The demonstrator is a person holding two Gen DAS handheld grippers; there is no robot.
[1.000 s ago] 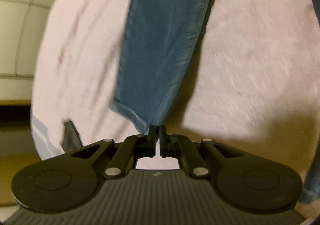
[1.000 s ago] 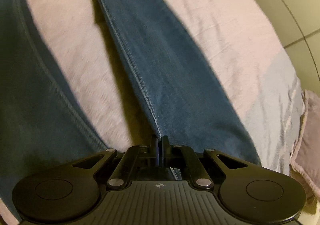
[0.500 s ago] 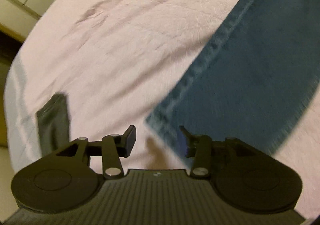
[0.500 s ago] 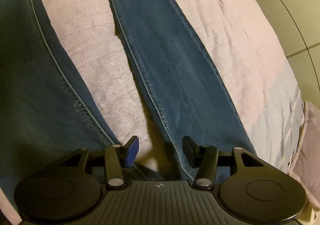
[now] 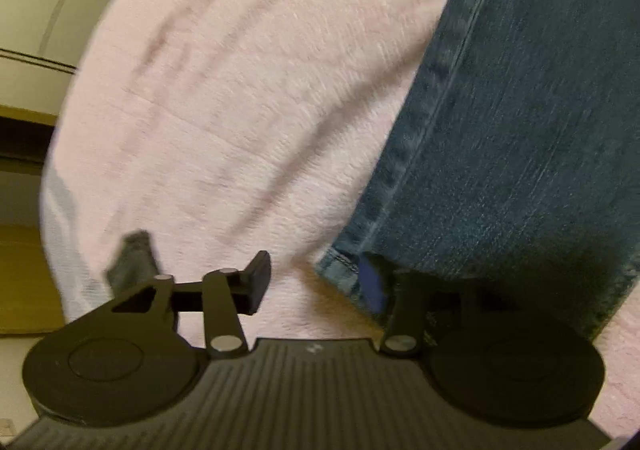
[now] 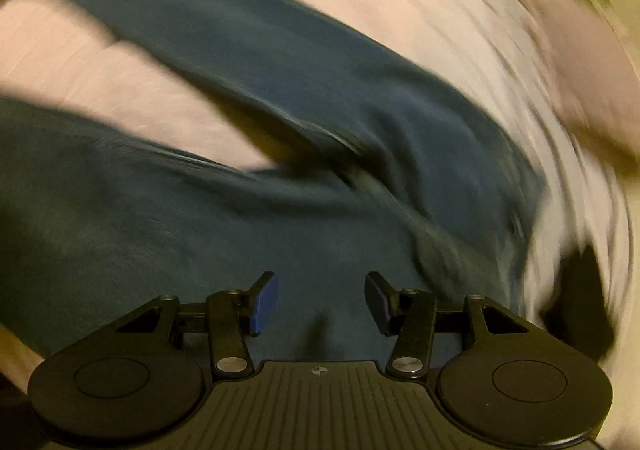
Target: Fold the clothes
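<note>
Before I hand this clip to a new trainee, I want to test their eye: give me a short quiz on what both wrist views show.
1. True or false: the left gripper is clamped on the hem of the blue denim jeans.
2. What surface do the jeans lie on: A) a bare wooden floor, B) a pale pink textured bedspread, C) a green mat?
3. In the right wrist view, what lies under the open right gripper?

Key: 1. False: its jaws stand apart, with the hem beside one finger. 2. B. 3. Blue denim, blurred by motion.
</note>
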